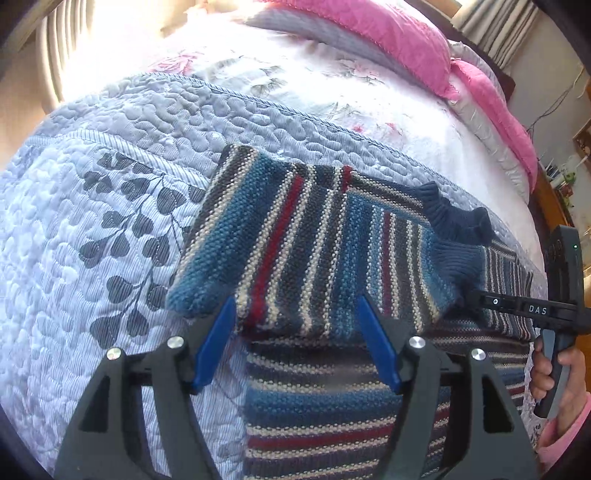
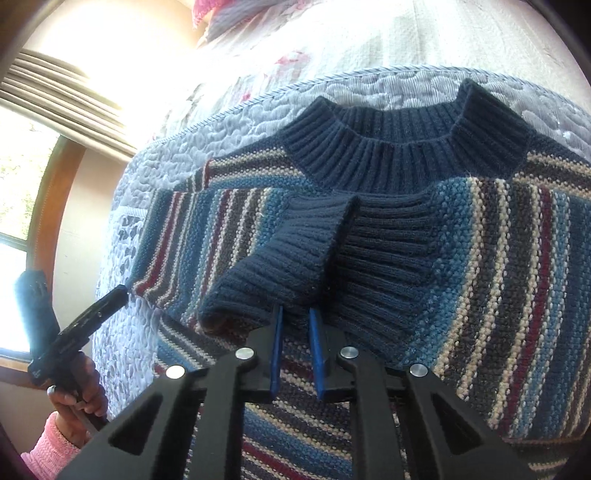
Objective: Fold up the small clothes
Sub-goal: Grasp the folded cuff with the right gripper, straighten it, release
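We see a striped sweater (image 1: 295,229) lying on a bed (image 1: 110,206) with a pale blue quilt. Both sleeves are folded in across its chest, and their dark blue cuffs (image 2: 280,258) meet near the middle, just under the collar (image 2: 406,147).

Our left gripper (image 1: 295,314) hangs over the left sleeve. Its jaws are spread wide, one blue finger (image 1: 214,339) on each side of the sleeve's lower edge. We cannot tell if they touch the wool. They hold nothing.

Our right gripper (image 2: 295,325) sits right at the two cuffs. Its jaws are close together with a thin gap between them. The tips reach the lower edge of the cuffs, but we cannot tell if they pinch any wool.

A hand (image 1: 557,373) in a pink sleeve (image 1: 565,435) holds each gripper's handle. Pink pillows (image 1: 388,33) lie far up the bed.
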